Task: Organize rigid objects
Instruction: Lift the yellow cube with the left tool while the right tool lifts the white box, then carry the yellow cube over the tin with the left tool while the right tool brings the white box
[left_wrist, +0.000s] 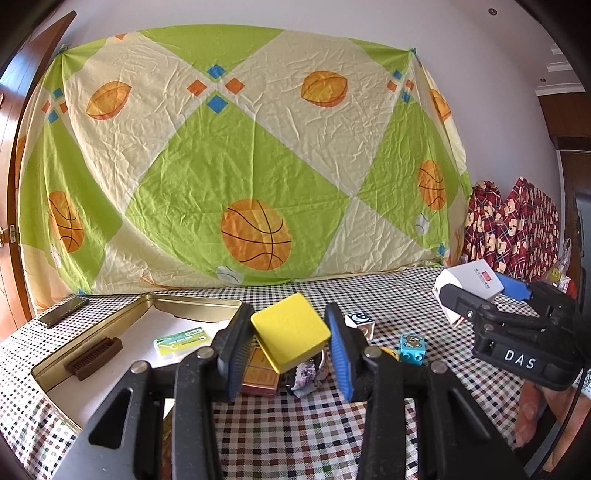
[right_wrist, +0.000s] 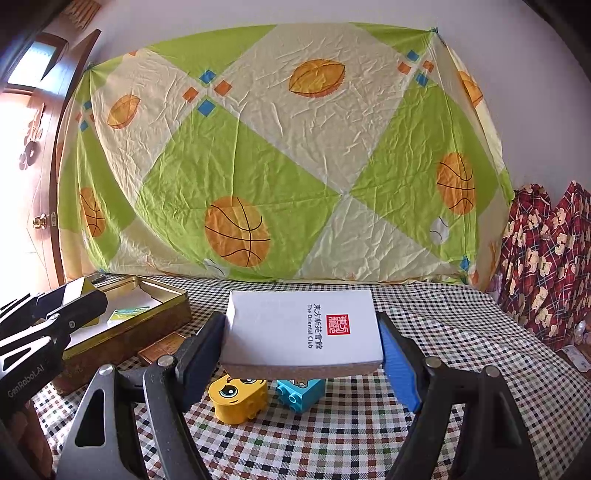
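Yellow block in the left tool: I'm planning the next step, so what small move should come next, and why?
Probably carry the yellow block leftward and lower it into the open tin. The left tool already grips it above the clutter, and the tin beside it has bare floor around the brown comb and green card. The right tool holds the white box.

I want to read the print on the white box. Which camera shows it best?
The right wrist view: the white box fills its centre, print legible. The left wrist view shows it small, far right, in the right gripper.
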